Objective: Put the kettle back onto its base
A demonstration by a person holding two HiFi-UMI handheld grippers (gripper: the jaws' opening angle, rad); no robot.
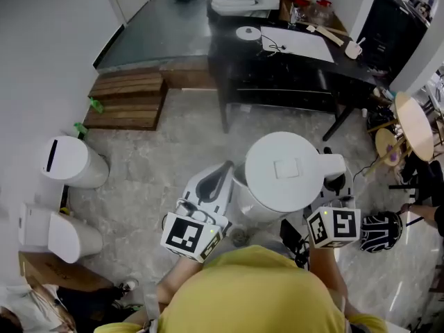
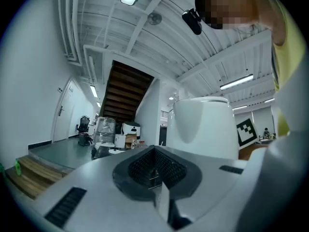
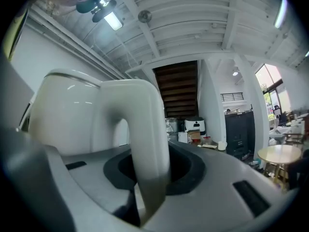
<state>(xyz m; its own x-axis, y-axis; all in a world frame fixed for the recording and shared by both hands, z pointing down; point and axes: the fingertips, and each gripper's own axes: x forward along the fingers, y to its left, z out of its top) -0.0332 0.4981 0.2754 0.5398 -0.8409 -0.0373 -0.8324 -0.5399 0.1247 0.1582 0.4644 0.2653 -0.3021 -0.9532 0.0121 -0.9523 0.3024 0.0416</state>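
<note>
The person holds the white kettle point(image 1: 284, 168) up in the air, in the middle of the head view, over the grey stone floor point(image 1: 152, 158). It is well away from the black table point(image 1: 291, 75) at the top of the frame.

The right gripper point(image 1: 334, 186) pinches the kettle's handle point(image 3: 145, 144) - in the right gripper view the white handle runs down between the two jaws, and they press on it from both sides. The kettle's round body point(image 3: 72, 115) fills the left of that view.

The left gripper point(image 1: 215, 180) sits just beside the kettle, at its left. In the left gripper view its jaws are pressed together with nothing between them point(image 2: 157, 187), and the kettle point(image 2: 205, 124) stands behind them at the right. I cannot tell if they touch it.

On the table lies a small round white disc point(image 1: 248, 32) with a thin wire - it looks like the base.

Two white bins point(image 1: 73, 161) stand at the left edge, under some wooden steps point(image 1: 128, 99).
</note>
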